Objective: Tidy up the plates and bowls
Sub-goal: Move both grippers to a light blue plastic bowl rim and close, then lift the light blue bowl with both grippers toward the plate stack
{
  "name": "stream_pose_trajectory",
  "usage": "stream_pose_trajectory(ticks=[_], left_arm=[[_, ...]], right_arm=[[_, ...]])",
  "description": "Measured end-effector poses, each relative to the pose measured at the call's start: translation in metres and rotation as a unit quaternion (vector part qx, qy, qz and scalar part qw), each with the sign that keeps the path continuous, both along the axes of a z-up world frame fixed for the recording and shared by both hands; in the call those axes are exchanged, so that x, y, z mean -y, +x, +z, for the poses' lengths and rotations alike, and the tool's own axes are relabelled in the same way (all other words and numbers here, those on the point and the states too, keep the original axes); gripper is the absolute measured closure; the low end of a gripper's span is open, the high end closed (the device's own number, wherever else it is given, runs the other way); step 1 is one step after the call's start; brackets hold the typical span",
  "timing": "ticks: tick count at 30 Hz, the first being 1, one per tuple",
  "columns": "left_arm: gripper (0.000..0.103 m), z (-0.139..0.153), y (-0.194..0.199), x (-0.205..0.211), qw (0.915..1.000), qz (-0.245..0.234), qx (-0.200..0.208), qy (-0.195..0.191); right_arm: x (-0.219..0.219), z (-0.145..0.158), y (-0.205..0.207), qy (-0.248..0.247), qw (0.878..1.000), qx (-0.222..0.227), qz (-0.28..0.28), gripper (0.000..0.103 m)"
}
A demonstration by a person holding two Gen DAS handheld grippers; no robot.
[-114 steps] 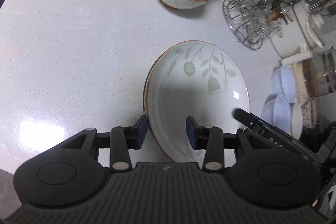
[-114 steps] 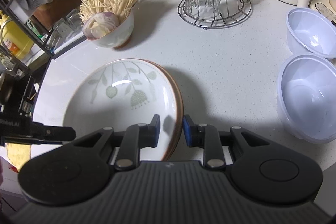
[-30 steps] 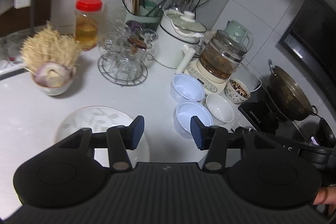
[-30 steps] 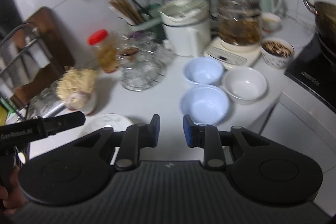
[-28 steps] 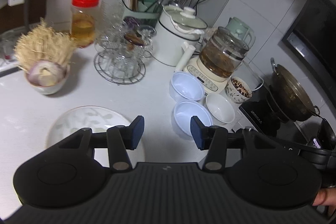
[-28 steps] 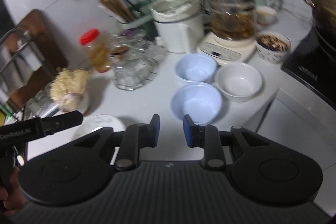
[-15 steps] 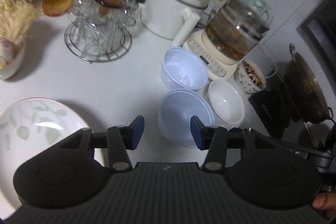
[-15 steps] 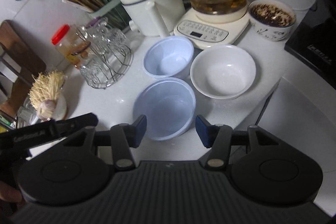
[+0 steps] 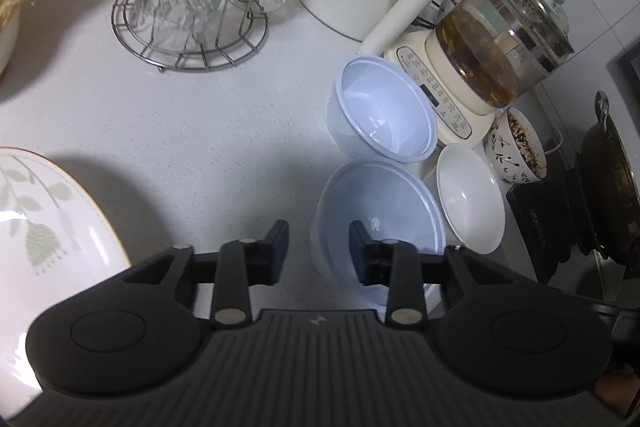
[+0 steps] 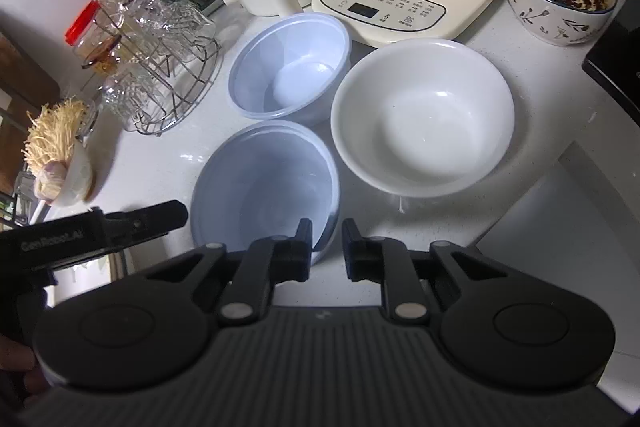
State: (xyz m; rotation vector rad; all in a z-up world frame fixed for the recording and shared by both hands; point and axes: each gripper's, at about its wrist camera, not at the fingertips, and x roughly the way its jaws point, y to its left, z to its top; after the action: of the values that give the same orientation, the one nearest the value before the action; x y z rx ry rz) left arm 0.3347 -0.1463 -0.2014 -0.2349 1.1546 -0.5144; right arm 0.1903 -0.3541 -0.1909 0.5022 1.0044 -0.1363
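On the far left of the worktop point(image 9: 192, 115) lies the plate point(image 9: 44, 227), only partly in view, so I cannot tell if another one sits under it. The left gripper point(image 9: 318, 245) is wide and empty, its fingers on either side of the near bowl's point(image 9: 380, 211) left wall; it seems to hang just above the rim. The right gripper point(image 10: 326, 245) is narrower, also empty, and straddles the same bowl's point(image 10: 264, 183) right rim. This bowl looks thin and light, so a hard squeeze may bend the wall, and it may slip out or tip. If both grippers close unevenly, the bowl could slide into the far bowl point(image 10: 290, 67) or the white bowl point(image 10: 424, 119), which stand just beside it. The white bowl is near the worktop edge and a push might send it off.
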Motion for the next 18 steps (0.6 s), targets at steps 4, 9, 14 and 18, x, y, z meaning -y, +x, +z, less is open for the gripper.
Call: stream_pose_trajectory(ticks=[4,9,14,18], left_arm=[[0.085,-0.005,0.0,0.006,1.0,-0.002,-0.009,-0.003],[0.086,-0.002,-0.001,0.004,0.9999,0.007,-0.008,0.01],[0.086,0.007,-0.005,-0.015,0.9991,0.039,-0.011,0.016],[0.086,0.012,-0.007,-0.031,0.9972,0.07,-0.008,0.025]], right_arm=[[0.003,-0.002,0.004,0.008,1.0,0.004,0.02,0.088],[0.003,0.001,0.012,0.014,0.999,0.003,0.038,0.088],[-0.009,0.01,0.022,0.013,0.997,0.009,0.072,0.088],[-0.023,0.016,0.033,0.003,0.994,0.021,0.11,0.088]])
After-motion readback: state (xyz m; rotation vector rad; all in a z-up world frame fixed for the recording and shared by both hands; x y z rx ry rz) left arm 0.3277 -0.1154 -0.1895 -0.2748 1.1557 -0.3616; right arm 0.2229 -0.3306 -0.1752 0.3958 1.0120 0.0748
